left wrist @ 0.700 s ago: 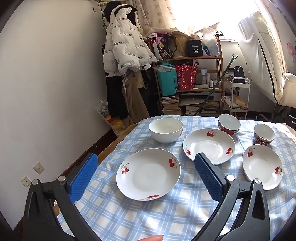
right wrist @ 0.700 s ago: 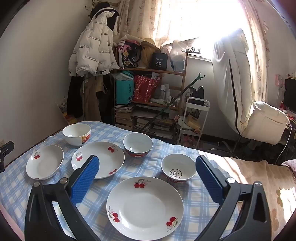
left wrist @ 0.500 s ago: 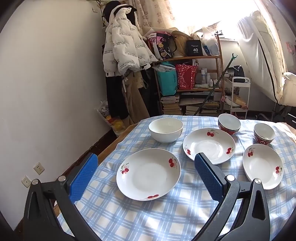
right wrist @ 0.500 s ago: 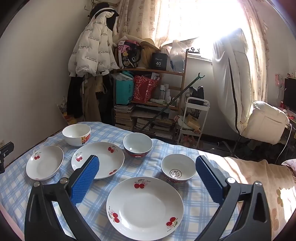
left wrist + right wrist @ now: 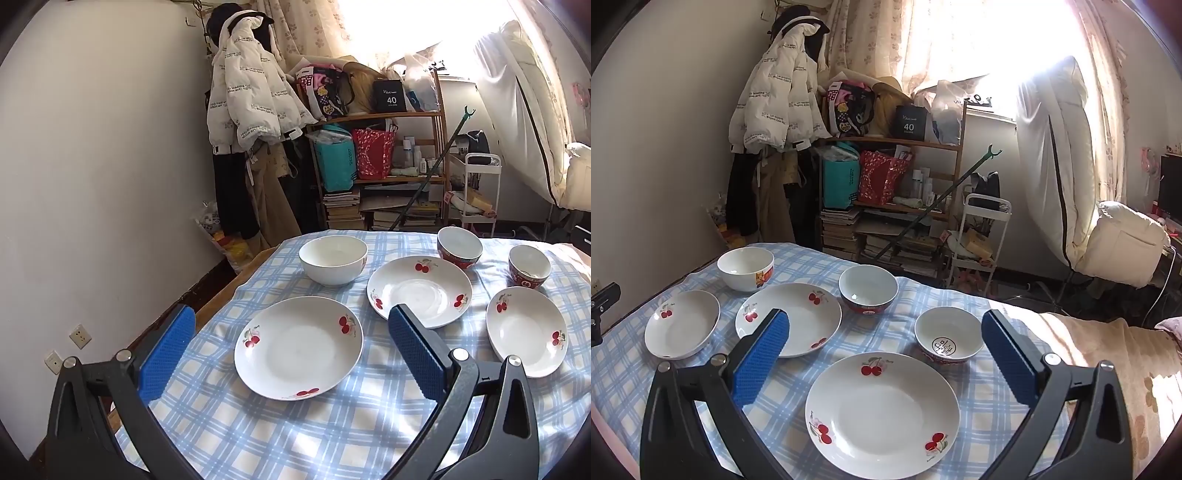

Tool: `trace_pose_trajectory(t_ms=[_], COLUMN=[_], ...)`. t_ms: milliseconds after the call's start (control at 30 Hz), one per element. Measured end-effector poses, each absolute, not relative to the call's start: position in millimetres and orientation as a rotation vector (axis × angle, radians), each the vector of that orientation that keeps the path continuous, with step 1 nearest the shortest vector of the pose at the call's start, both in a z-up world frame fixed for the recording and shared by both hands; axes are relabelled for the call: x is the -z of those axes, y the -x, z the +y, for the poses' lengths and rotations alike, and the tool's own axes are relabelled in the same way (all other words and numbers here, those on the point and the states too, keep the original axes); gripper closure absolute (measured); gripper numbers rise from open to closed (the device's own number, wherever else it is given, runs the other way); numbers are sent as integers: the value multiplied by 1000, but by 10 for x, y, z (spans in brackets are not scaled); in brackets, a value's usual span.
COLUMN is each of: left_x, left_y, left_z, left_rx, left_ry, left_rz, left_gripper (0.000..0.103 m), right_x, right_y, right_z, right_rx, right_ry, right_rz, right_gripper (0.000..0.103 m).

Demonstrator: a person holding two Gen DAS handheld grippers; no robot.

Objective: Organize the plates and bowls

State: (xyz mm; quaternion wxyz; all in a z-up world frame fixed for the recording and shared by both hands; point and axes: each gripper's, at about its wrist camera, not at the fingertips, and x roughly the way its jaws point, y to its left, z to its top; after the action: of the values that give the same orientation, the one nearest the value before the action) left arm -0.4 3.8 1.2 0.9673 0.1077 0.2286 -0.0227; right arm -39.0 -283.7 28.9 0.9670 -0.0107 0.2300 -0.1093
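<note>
A: Status? I see my left claw point(image 5: 291, 354) spread wide, nothing in it, above the nearest white cherry-print ceramic plate point(image 5: 298, 348). My right claw point(image 5: 885, 358) likewise gapes, empty.

B: Nothing stacked. Three such plates, the plain white ceramic bowl point(image 5: 333, 260), and two red-banded ceramic bowls point(image 5: 868, 289) point(image 5: 949, 340) lie separately on the blue-checked cloth surface point(image 5: 295, 435).

A: So I judge all sorting remains: plates together, bowls nested.

Left gripper point(image 5: 291, 354) fingers spread, hovering over near cherry plate point(image 5: 298, 348), empty
</note>
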Motion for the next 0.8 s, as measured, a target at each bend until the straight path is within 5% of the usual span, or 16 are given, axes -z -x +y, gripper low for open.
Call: trace_pose_trajectory(t_ms=[800], left_x=[-18], left_y=[1], left_z=[42], left_rx=[42], left_ry=[-222], left_rz=[462], left_gripper=[1], right_x=[-266], right_y=[375], right_z=[-2835], right_rx=[222], right_ry=[22], right_rz=[466], right_gripper=[0])
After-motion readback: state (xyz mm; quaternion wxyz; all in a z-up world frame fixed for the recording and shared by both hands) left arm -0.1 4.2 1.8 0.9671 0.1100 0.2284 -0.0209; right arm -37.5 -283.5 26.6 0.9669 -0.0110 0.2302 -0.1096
